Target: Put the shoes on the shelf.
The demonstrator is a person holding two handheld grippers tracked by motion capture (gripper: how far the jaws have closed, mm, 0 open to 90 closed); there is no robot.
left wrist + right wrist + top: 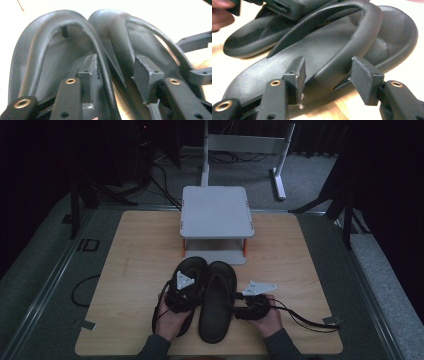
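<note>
Pair of black rubber flip-flop sandals lying side by side on the pale wooden table (140,250), soles down, toes pointing away toward the small grey two-tier stand (216,212) just beyond them.

Left gripper (186,290) directly over the left black sandal (192,267). Jaws apart. Seen in the left gripper view, one pad down inside the left sandal's strap loop (37,50), the other over by the right sandal's strap (120,32), both inner strap arms and the seam between the two sandals lying between the pads. No pad visibly pressing on rubber.

Right gripper (237,309) at the outer edge of the right black sandal (217,305), about mid-length. Jaws apart here too. In the right gripper view, straddling the outer strap arm (352,45) near where it meets the sole, with a gap on either side. Left sandal (244,40) farther off beyond the jaws, the other gripper on top of it.

Judged progress: pairing on the table apparently done, with sandals touching or nearly so, aligned, and neither gripped. Both stand tiers bare as far as visible. Probably left, if the stand is the goal: clamping each strap, lifting, and setting the pair on a tier.
</note>
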